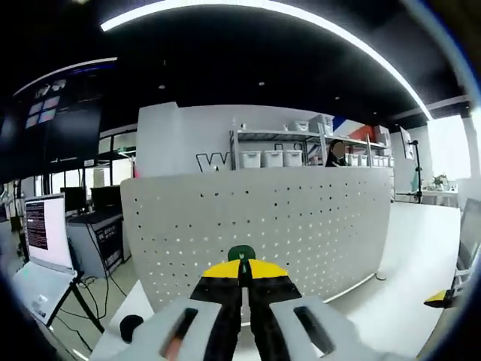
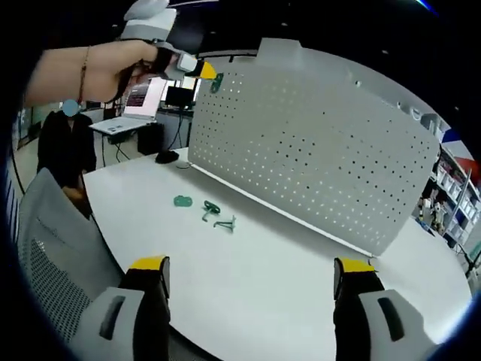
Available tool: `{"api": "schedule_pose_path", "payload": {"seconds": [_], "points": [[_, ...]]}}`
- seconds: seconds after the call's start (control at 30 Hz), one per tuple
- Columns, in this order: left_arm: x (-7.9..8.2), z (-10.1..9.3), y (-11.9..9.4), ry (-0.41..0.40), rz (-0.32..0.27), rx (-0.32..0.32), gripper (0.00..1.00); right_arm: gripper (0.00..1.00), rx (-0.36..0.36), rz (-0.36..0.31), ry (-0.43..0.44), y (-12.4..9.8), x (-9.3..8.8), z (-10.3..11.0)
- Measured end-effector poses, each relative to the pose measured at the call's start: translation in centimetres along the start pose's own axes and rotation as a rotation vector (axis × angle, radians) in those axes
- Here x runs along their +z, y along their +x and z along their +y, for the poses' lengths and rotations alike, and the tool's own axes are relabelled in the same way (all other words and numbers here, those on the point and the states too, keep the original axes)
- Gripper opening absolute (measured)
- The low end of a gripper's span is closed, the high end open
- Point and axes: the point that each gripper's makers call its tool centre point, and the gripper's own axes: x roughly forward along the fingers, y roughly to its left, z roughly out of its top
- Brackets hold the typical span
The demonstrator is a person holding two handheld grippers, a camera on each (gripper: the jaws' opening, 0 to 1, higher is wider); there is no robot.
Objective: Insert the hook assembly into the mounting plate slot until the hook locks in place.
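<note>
Hook (image 1: 241,253) in left tongs (image 1: 242,277) (pinched) at pegboard (image 2: 316,150), right tongs (image 2: 252,274) spread.

left tongs (image 1: 242,272): jaws closed, raised | right tongs (image 2: 252,272): jaws apart, low

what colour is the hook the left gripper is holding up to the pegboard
Green; the hook shows best in the left gripper view.

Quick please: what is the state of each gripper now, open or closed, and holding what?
Left gripper: closed on a green hook, held up in front of the pegboard.
Right gripper: open, holding nothing, above the white table.
</note>
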Motion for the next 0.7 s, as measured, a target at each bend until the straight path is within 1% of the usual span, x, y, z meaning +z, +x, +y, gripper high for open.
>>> {"api": "schedule_pose_path", "payload": {"seconds": [0.23,0.33,0.47,0.7], "points": [[1.0,1.1,1.3,-0.021,-0.032,0.035,0.01,0.85,0.006,0.01,0.006,0.1,-0.3,0.0],[1.4,1.1,2.0,-0.02,-0.043,0.039,0.01,0.82,0.007,0.012,0.004,0.2,-0.4,0.1],[1.9,0.9,2.9,-0.018,-0.061,0.039,0.01,0.8,0.003,0.004,-0.001,0.1,-0.2,0.0],[2.5,0.7,4.6,-0.019,-0.082,0.046,0.01,0.8,0.005,0.023,-0.001,0.3,-0.6,0.0]]}}
